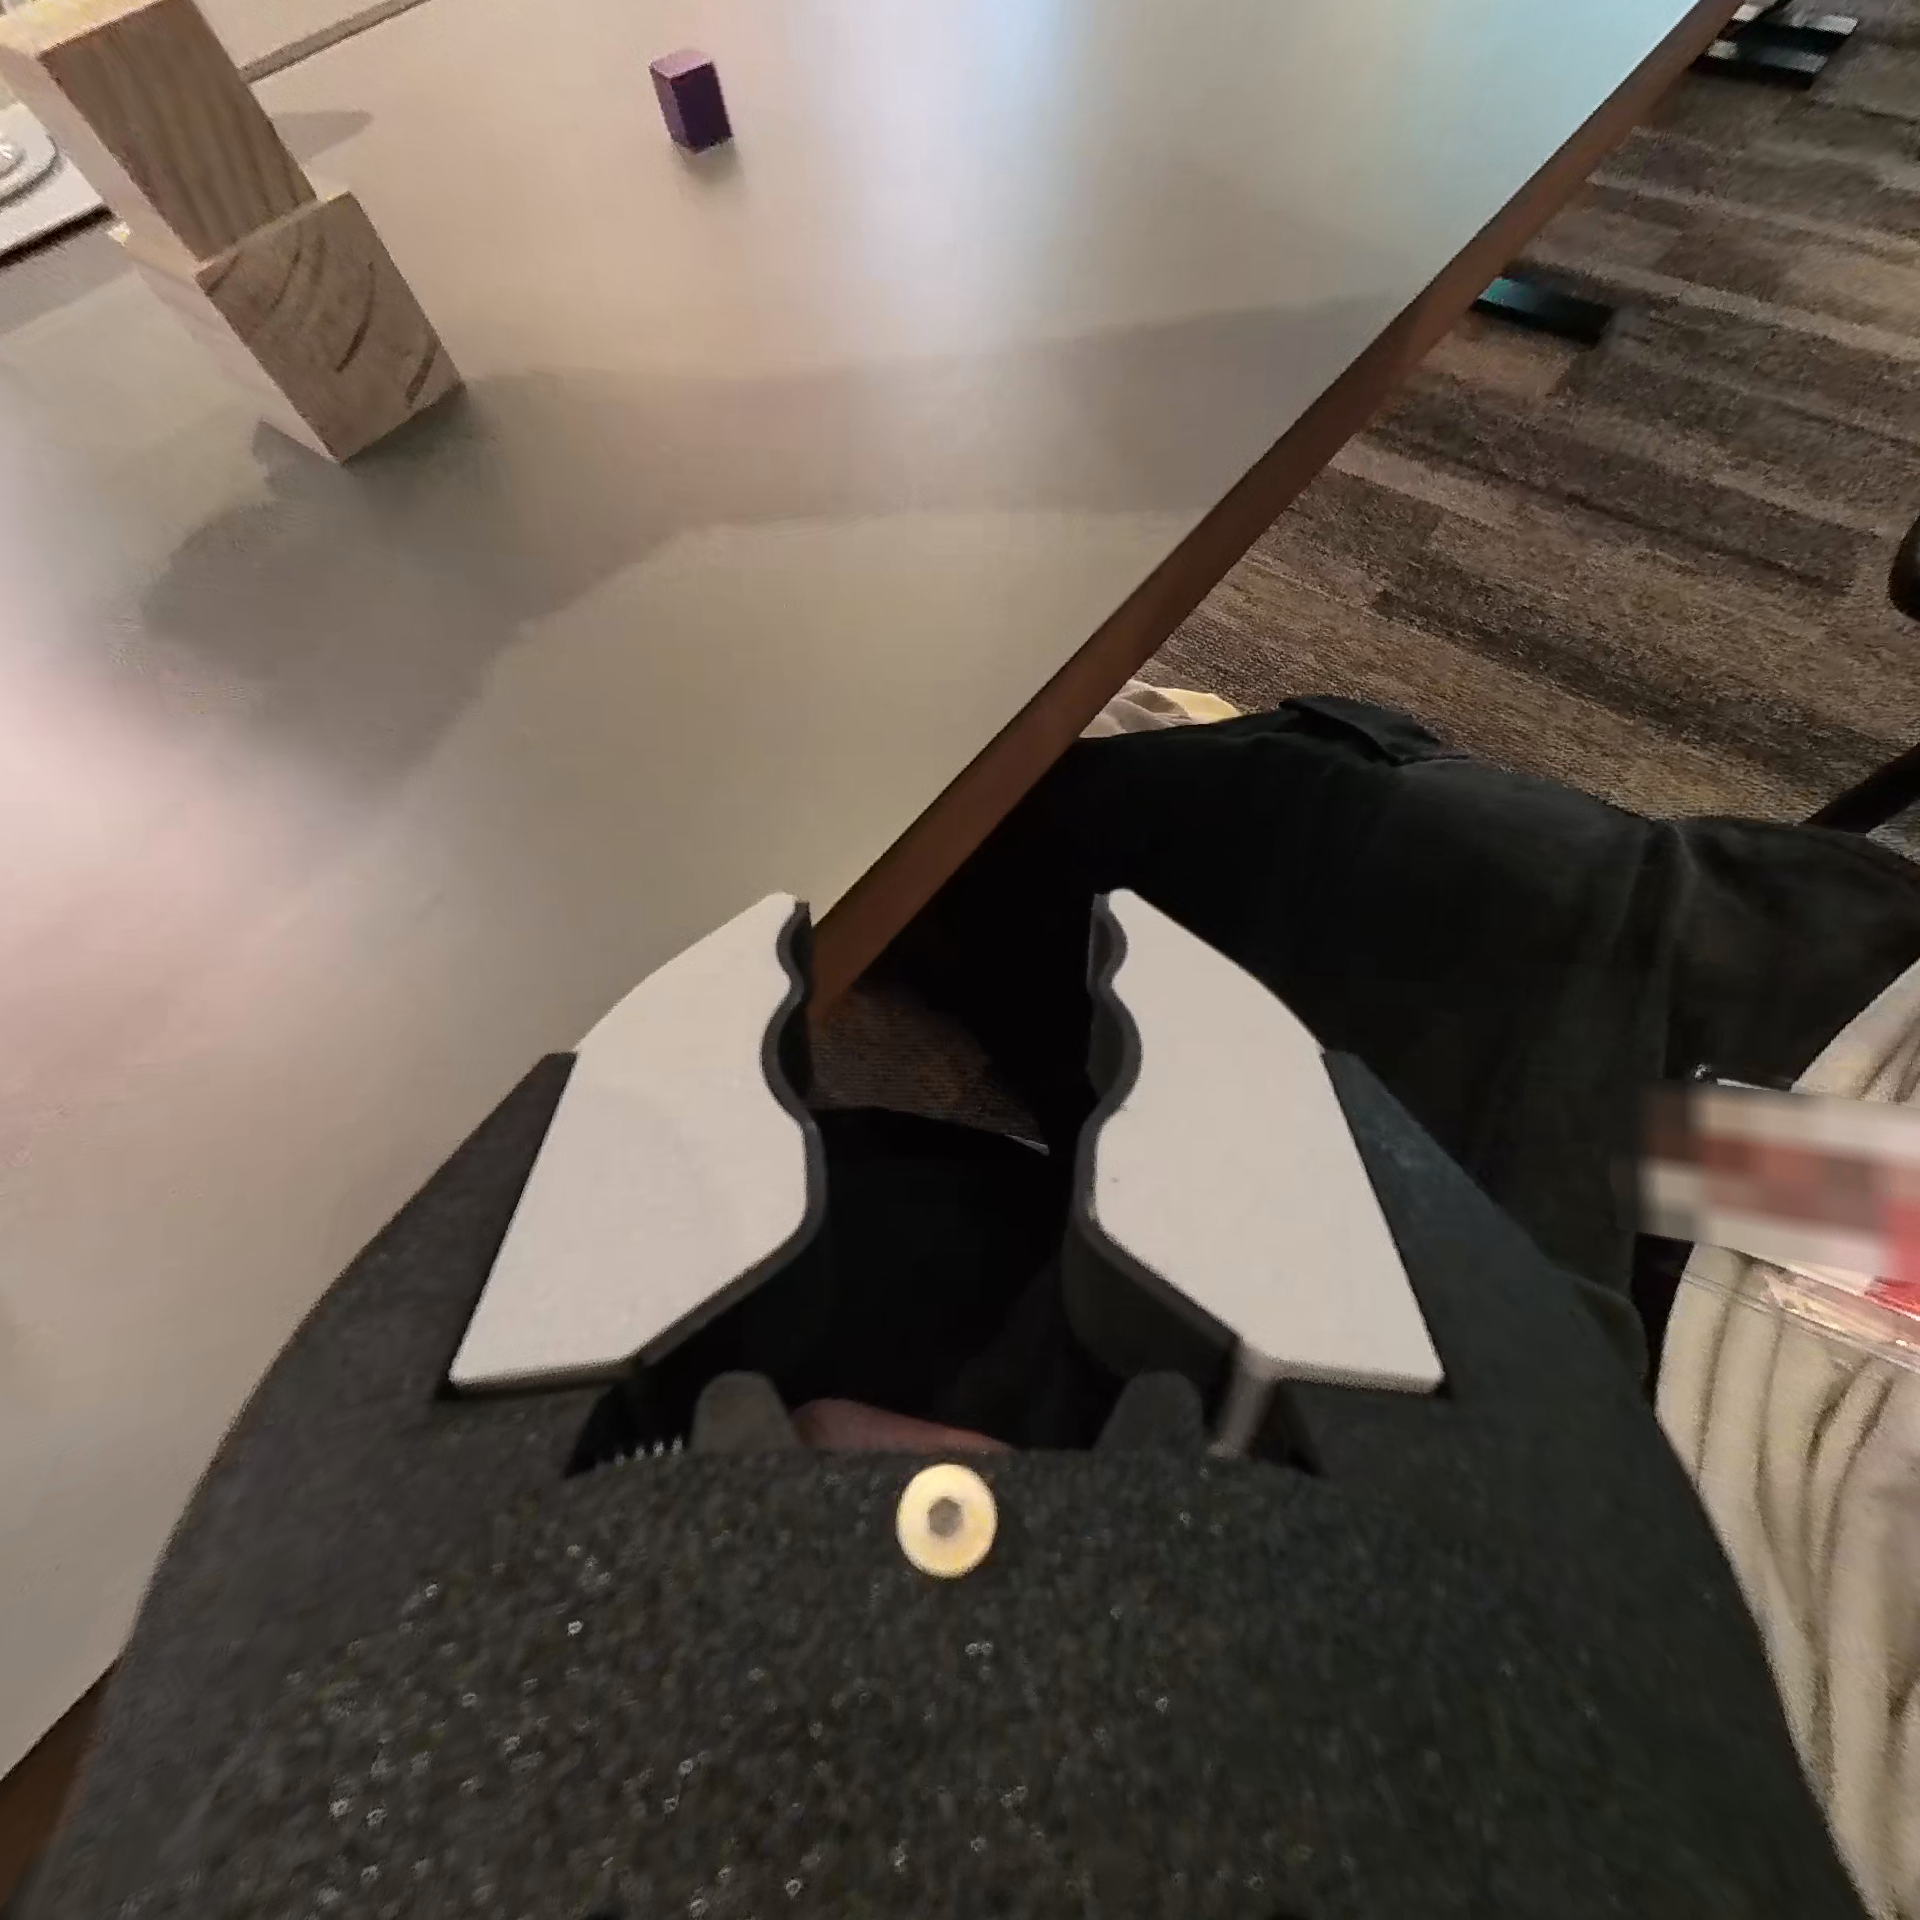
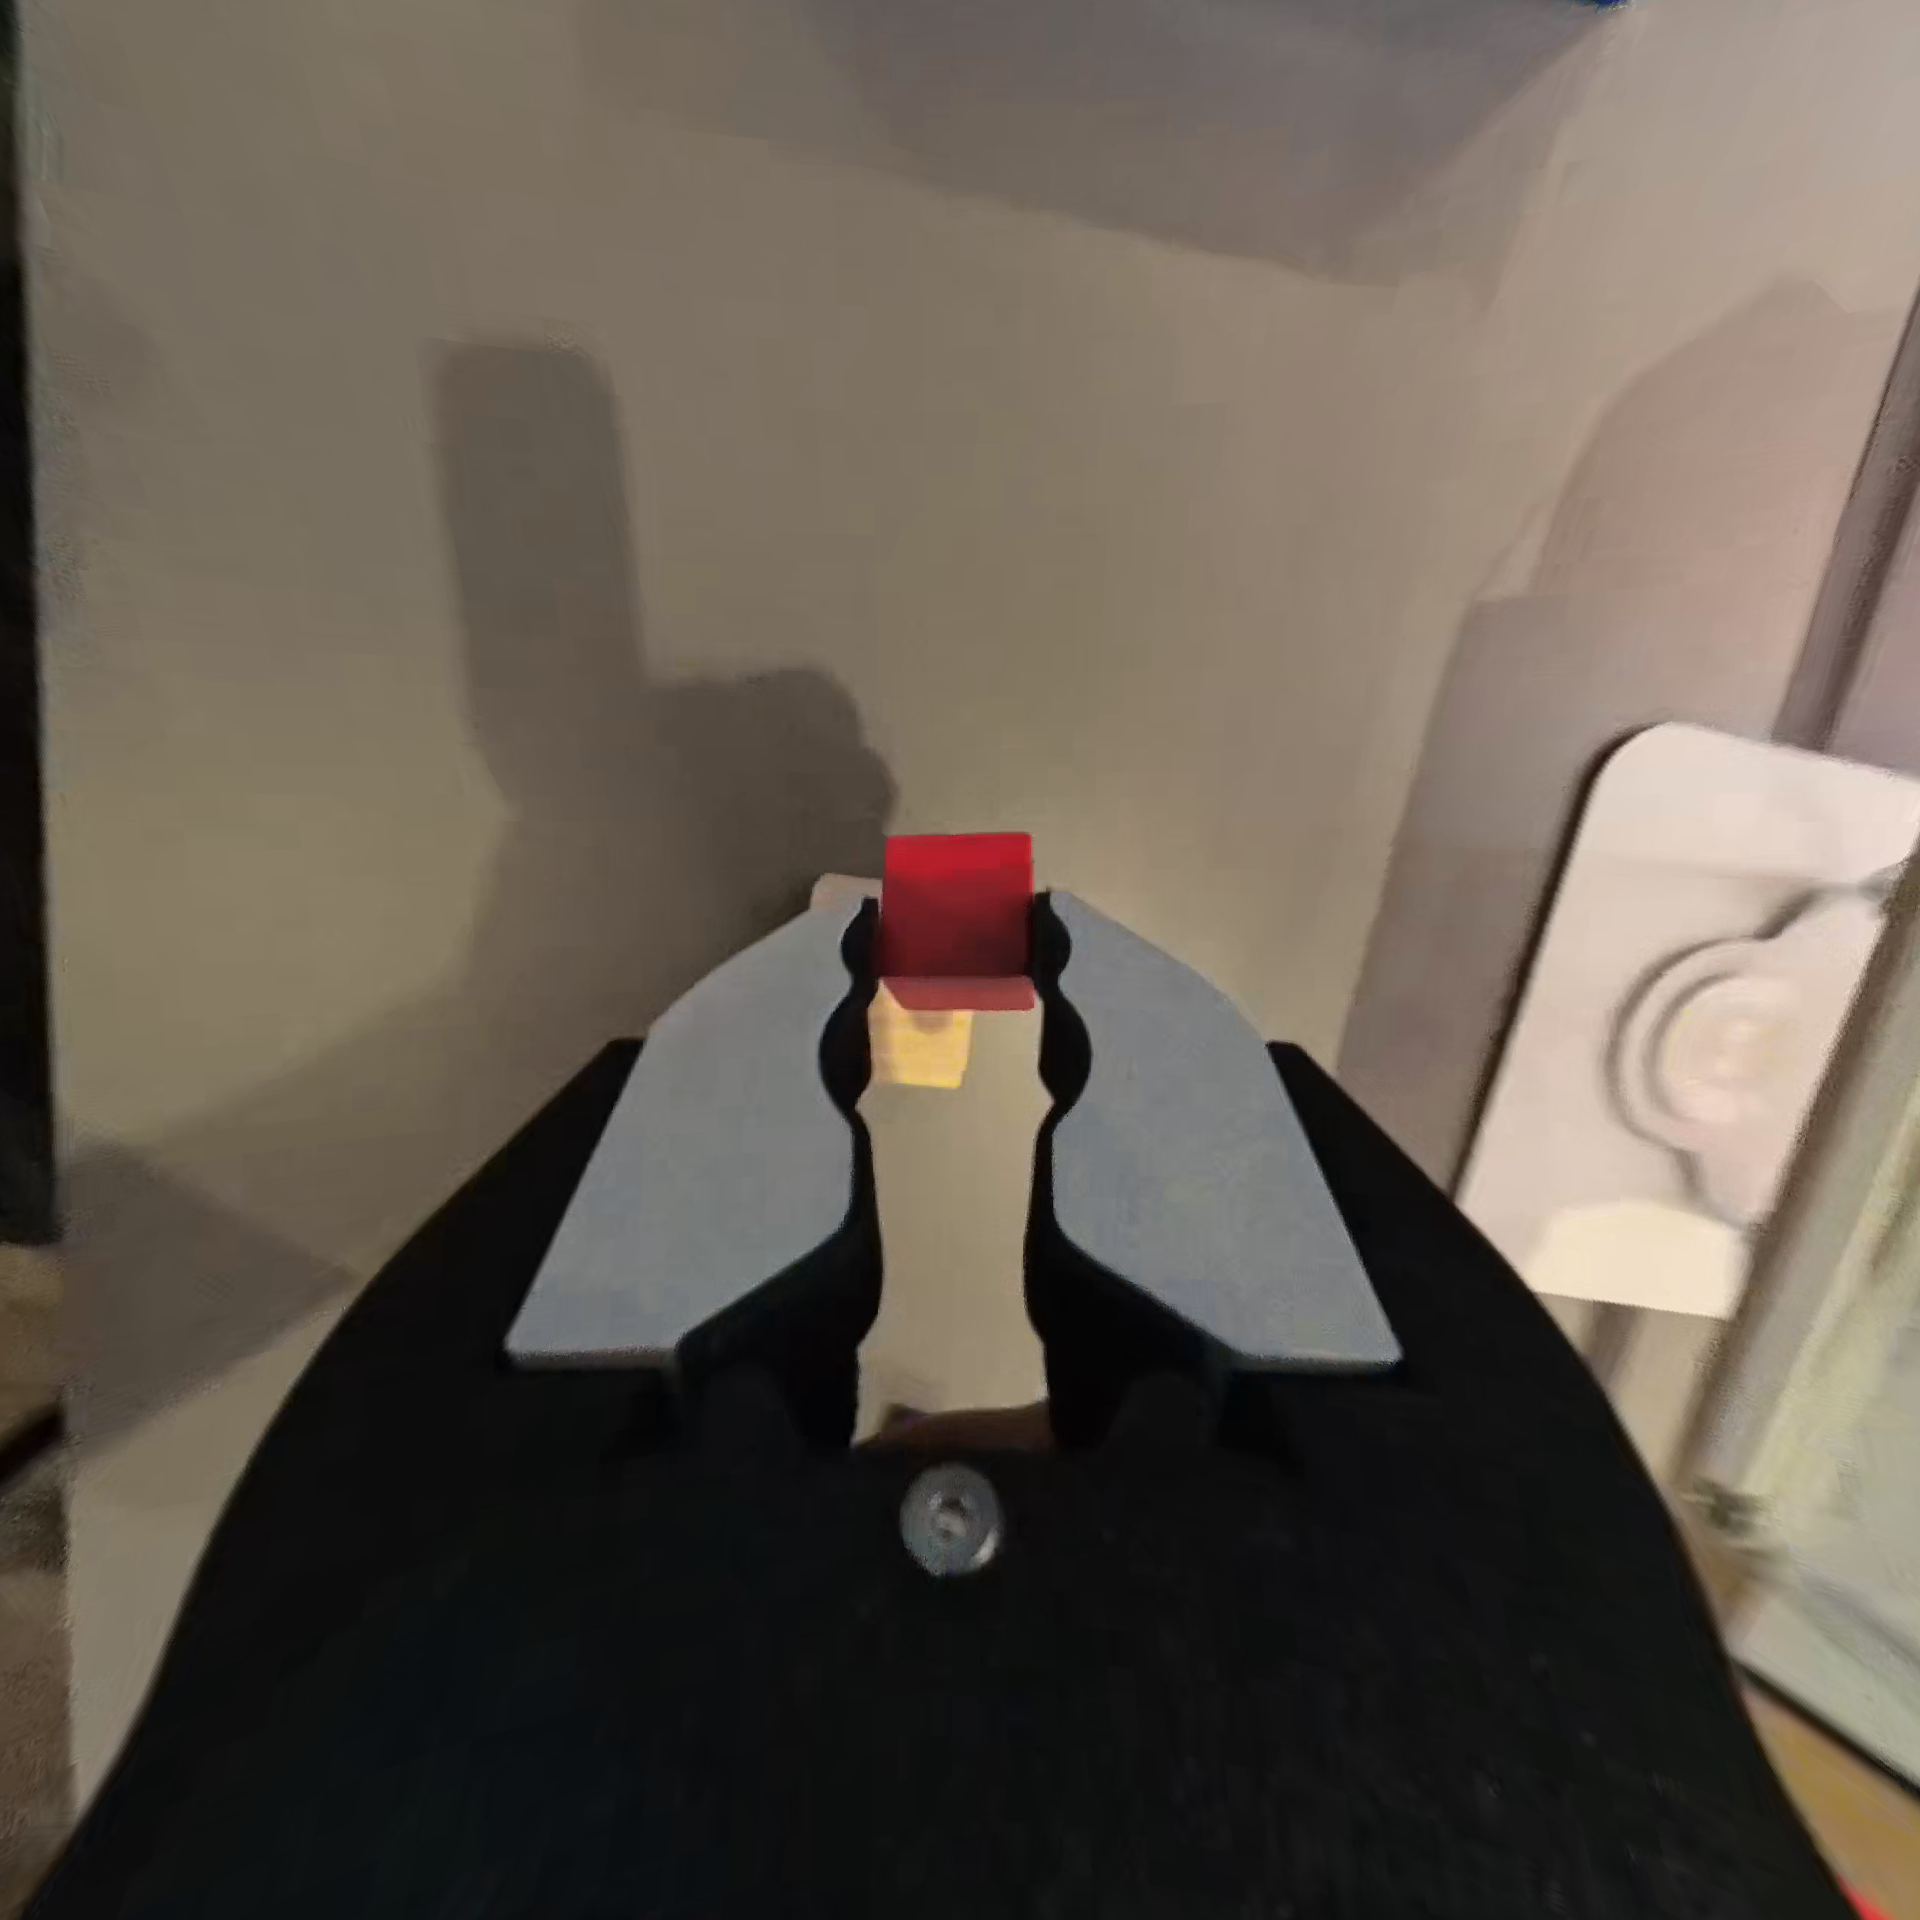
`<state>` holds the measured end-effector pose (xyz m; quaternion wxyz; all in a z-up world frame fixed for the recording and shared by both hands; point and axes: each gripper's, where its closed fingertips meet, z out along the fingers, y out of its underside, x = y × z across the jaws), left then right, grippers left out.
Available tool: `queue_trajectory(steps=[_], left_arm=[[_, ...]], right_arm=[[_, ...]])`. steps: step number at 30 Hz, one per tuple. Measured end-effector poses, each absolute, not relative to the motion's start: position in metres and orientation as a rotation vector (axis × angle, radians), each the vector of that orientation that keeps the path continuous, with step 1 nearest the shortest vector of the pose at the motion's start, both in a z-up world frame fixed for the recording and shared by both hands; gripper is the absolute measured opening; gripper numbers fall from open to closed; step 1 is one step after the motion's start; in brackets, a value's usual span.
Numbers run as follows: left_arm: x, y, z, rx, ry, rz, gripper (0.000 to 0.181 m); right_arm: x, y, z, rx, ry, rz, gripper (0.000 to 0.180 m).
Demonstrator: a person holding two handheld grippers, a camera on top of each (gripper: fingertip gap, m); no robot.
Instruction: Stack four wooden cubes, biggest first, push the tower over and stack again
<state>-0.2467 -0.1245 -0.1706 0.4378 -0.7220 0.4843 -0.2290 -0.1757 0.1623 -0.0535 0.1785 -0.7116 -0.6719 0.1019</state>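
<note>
The right tool (image 2: 956,914) grips a small red cube (image 2: 956,909) above the counter (image 2: 727,520); the left tool (image 1: 951,935) gapes wide, empty, at the counter's near edge.

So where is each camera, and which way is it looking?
Left wrist view: on the left gripper, open at the table edge, looking past two wooden cubes and a purple block; a person's leg shows.
Right wrist view: on the right gripper, looking down at its red cube.
Shared: only the table.

Two pale wooden cubes (image 1: 260,223) stacked — purple cube (image 1: 691,101) apart, red cube (image 2: 956,914) gripped.
</note>
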Motion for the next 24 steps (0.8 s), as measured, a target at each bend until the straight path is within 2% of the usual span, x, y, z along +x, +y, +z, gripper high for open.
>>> queue_trajectory(steps=[7, 19, 22, 24], left_arm=[[-0.241, -0.129, -0.176, -1.792, 1.244, -0.561, 0.05], [-0.233, -0.136, -0.185, -1.789, 1.31, -0.56, 0.051], [-0.233, -0.136, -0.185, -1.791, 1.31, -0.569, 0.051], [-0.233, -0.137, -0.184, -1.79, 1.308, -0.573, 0.051]], right_arm=[[-0.151, 0.151, -0.076, -2.022, -1.613, 0.636, 0.028], [-0.154, 0.148, -0.093, -2.015, -1.591, 0.676, 0.028], [-0.149, 0.149, -0.098, -2.038, -1.593, 0.629, 0.046], [-0.146, 0.149, -0.089, -2.017, -1.576, 0.628, 0.046]])
